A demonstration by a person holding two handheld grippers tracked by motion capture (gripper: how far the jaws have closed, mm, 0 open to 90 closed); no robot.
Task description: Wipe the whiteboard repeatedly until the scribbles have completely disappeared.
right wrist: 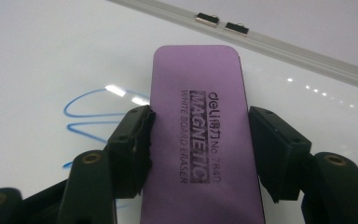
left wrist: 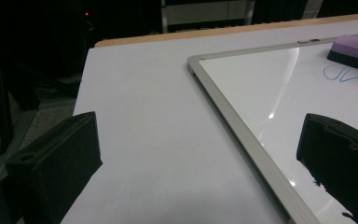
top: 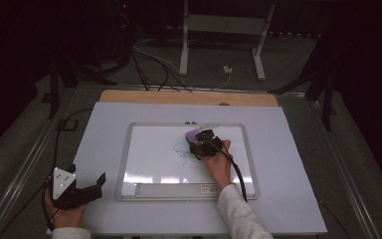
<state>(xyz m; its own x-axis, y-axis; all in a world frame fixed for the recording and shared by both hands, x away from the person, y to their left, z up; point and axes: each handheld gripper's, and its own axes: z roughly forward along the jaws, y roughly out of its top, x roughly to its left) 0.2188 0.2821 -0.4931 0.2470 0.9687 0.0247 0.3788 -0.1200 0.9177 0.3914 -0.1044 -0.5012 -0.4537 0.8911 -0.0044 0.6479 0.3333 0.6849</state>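
A purple whiteboard eraser (right wrist: 196,74) printed "MAGNETIC" lies flat on the whiteboard (top: 124,164), and my right gripper (right wrist: 200,116) is shut on its long sides. In the high view that gripper (top: 201,142) and the eraser (top: 195,133) sit in the upper middle of the board. A blue marker scribble (top: 183,152) lies just left of them; in the right gripper view the scribble (right wrist: 88,105) runs under the left jaw. My left gripper (top: 88,180) rests open at the table's front left corner, off the board, with nothing between its jaws (left wrist: 200,130). In its view the eraser (left wrist: 354,46) is far off.
The board lies on a white table sheet (top: 99,129) over a wooden top (top: 189,97). Two small clips (right wrist: 221,22) sit on the board's far frame. A pen ledge (top: 179,189) runs along its near edge. Stand legs (top: 221,30) and cables (top: 149,64) lie on the floor behind.
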